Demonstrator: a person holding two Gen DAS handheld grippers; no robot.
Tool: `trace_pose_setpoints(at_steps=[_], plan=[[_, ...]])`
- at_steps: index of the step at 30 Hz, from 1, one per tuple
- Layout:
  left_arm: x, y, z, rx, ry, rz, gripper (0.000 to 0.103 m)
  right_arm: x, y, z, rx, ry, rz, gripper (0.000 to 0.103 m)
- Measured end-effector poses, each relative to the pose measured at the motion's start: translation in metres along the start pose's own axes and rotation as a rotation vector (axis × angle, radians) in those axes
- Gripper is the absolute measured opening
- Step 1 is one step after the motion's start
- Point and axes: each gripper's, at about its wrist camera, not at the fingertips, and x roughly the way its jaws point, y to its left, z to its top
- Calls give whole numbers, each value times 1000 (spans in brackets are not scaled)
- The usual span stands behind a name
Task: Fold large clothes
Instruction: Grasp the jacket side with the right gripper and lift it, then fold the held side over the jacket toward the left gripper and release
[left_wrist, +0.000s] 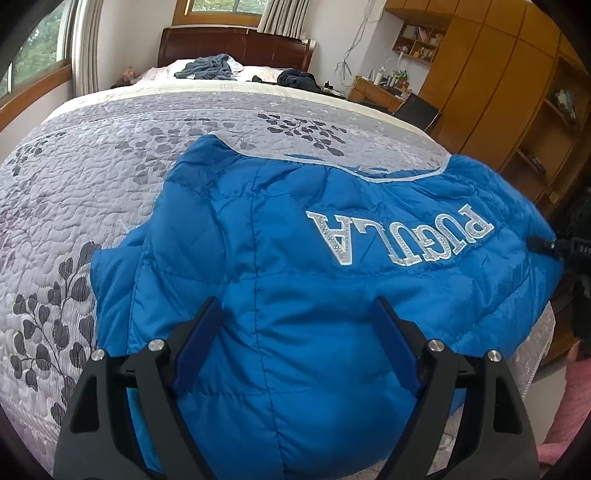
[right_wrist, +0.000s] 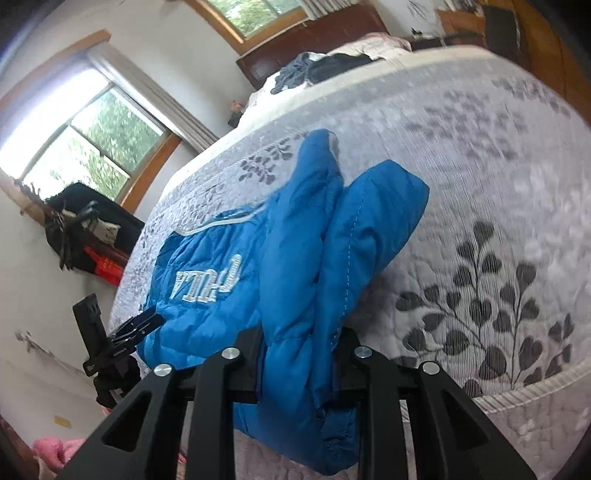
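A blue quilted jacket with silver lettering lies on the bed near its foot edge. My left gripper hovers over the jacket's near part, open, its blue pads spread wide with only fabric below them. In the right wrist view a thick fold of the same jacket runs down between the jaws of my right gripper, which is shut on it; the fingertips are hidden by the cloth. The left gripper shows beside the jacket's left side, and the right gripper sits at the jacket's right edge.
The grey leaf-patterned quilt covers the bed. Dark clothes lie by the wooden headboard. Wooden wardrobes, a desk and a black chair stand to the right. Something pink is at the bed's foot.
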Motion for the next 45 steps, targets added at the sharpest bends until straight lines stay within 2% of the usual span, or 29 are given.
trace_pose_setpoints(at_steps=[12, 28, 35, 45], plan=[[-5, 4, 0, -1, -6, -36, 82, 5, 117, 20, -304, 33, -107, 25], [-31, 19, -4, -24, -11, -129, 82, 88, 219, 19, -617, 208, -117, 25], [-41, 29, -7, -33, -19, -148, 82, 127, 239, 8, -680, 299, -97, 25], [-50, 51, -5, -103, -30, -201, 82, 188, 234, -4, -631, 416, 28, 29]])
